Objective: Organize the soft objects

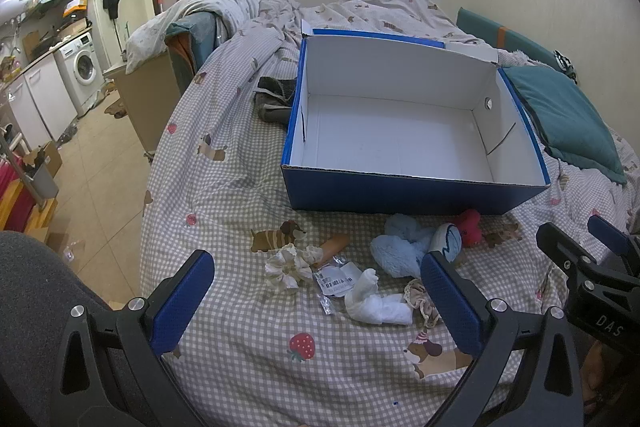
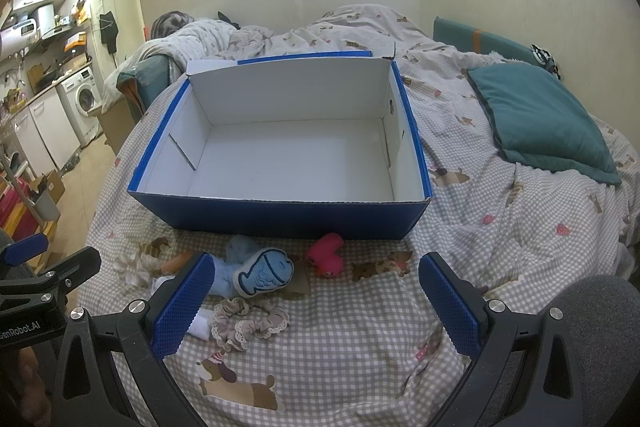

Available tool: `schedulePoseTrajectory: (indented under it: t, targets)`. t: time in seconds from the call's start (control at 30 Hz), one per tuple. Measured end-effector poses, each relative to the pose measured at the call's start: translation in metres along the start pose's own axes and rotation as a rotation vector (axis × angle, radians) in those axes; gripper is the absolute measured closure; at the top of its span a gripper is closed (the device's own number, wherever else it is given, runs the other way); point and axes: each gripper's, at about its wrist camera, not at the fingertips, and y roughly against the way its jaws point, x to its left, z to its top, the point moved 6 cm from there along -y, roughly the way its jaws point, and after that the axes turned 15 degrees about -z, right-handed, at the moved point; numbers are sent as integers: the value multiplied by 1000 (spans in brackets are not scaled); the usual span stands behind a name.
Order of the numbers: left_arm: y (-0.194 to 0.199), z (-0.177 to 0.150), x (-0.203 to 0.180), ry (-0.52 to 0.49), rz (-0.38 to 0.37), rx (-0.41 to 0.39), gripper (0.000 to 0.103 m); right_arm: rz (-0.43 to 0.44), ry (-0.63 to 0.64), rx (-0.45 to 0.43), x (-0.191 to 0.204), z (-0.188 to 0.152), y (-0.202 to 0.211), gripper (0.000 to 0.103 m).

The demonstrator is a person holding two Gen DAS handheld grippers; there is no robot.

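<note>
An open blue box point(image 1: 404, 193) with a white, empty inside stands on the checked bedspread; it also shows in the right wrist view point(image 2: 280, 217). In front of it lie a cream scrunchie point(image 1: 289, 267), a white sock point(image 1: 376, 301), a light blue plush point(image 1: 404, 247), a blue fish toy point(image 2: 264, 270), a pink plush point(image 2: 326, 255) and a beige lace scrunchie point(image 2: 248, 321). My left gripper point(image 1: 316, 301) is open and empty above the cream scrunchie and sock. My right gripper point(image 2: 316, 303) is open and empty, hovering over the bedspread right of the beige scrunchie.
A teal pillow point(image 2: 544, 123) lies right of the box. Dark cloth point(image 1: 274, 95) lies left of the box. A plastic packet with a barcode point(image 1: 336, 281) and an orange stick point(image 1: 334, 247) lie among the toys. The bed edge drops to the floor point(image 1: 104, 163) at left.
</note>
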Motion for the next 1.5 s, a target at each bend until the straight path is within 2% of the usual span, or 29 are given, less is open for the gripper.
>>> schedulePoseTrajectory:
  t: [1.5]
  targets:
    - [1,-2,4,5,3,3,0,8,-9,-5,-3,2,2,0]
